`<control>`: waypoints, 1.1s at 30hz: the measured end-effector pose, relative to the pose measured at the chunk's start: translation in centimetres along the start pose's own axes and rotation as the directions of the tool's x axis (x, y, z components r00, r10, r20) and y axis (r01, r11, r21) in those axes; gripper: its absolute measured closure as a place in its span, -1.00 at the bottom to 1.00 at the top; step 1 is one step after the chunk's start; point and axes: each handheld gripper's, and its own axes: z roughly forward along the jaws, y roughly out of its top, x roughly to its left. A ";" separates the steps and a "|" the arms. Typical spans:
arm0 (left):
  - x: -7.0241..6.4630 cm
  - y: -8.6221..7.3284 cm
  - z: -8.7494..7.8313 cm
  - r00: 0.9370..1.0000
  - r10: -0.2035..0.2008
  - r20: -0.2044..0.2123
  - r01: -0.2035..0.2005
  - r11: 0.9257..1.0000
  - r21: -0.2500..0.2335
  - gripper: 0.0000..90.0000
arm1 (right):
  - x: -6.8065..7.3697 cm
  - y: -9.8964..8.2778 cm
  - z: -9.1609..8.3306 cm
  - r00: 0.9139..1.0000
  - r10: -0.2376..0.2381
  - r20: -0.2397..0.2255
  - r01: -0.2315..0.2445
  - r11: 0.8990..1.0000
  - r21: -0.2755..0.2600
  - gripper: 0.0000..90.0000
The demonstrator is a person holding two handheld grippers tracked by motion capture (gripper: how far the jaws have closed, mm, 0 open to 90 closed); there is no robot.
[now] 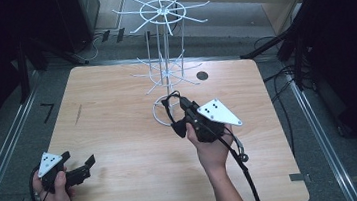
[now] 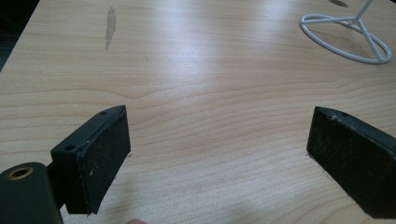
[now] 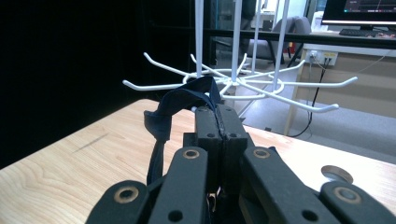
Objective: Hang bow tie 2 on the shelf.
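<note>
So nearest the bench's front edge, the left hand-held gripper point(image 1: 84, 166) is seen held low by the left hand point(image 1: 55, 191), down at the near left corner of the bench point(image 1: 120, 137). Its jaws are spread wide with nothing between them, just bare wood grain seen through the gap in the left gripper view. It's pointed roughly toward the middle of the bench.

A bit further in, the right hand-held gripper point(image 1: 180, 111) is gripped from below by the right hand point(image 1: 212, 150), forearm angled in from the bottom edge, wrist bent so the jaws are aimed forward at the rack. The jaws are pressed fully together, and a dark blue strap point(image 3: 184, 100) is pinched at their tips. The strap is looped up and over to the left of the jaws, with one end hanging down beside them.

Just past that, the white wire rack point(image 1: 163, 42) is stood on its ring base point(image 1: 159, 113), and the strap is held right next to the base, below the lower tier of hooks point(image 3: 243, 86).
</note>
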 end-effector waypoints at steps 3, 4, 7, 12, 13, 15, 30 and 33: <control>0.0 0.0 0.0 1.000 -0.001 0.001 0.001 1.000 0.000 -0.85 | -0.2 -0.2 0.4 1.000 0.004 0.007 -0.004 1.000 0.012 1.00; 0.0 0.0 0.0 1.000 0.000 0.000 0.000 1.000 0.000 -0.85 | -0.3 -0.3 0.7 1.000 0.003 0.011 -0.003 1.000 0.017 1.00; 0.0 0.0 0.0 1.000 0.000 0.000 0.000 1.000 0.000 -0.85 | -0.5 -0.5 1.3 1.000 0.004 0.016 -0.004 1.000 0.027 1.00; 0.0 0.0 0.0 1.000 -0.001 0.000 0.001 1.000 -0.001 -0.85 | -0.6 -0.7 1.9 1.000 0.004 0.020 -0.005 0.999 0.040 1.00; 0.0 0.0 0.0 1.000 -0.001 0.000 0.001 1.000 -0.002 -0.85 | -0.7 -0.8 2.2 1.000 0.003 0.022 -0.004 0.999 0.045 1.00; 0.0 0.0 0.0 1.000 -0.001 0.000 0.001 1.000 -0.001 -0.85 | -0.7 -0.8 2.3 1.000 0.000 0.024 -0.001 0.999 0.046 1.00; 0.0 0.0 0.0 1.000 -0.001 0.003 0.001 1.000 -0.005 -0.85 | -0.9 -1.5 4.1 0.999 -0.005 0.047 0.002 0.997 0.081 0.96; 0.0 0.0 0.0 1.000 -0.002 0.003 0.002 1.000 -0.005 -0.85 | -0.9 -1.6 3.9 0.998 -0.009 0.063 0.005 0.998 0.066 0.77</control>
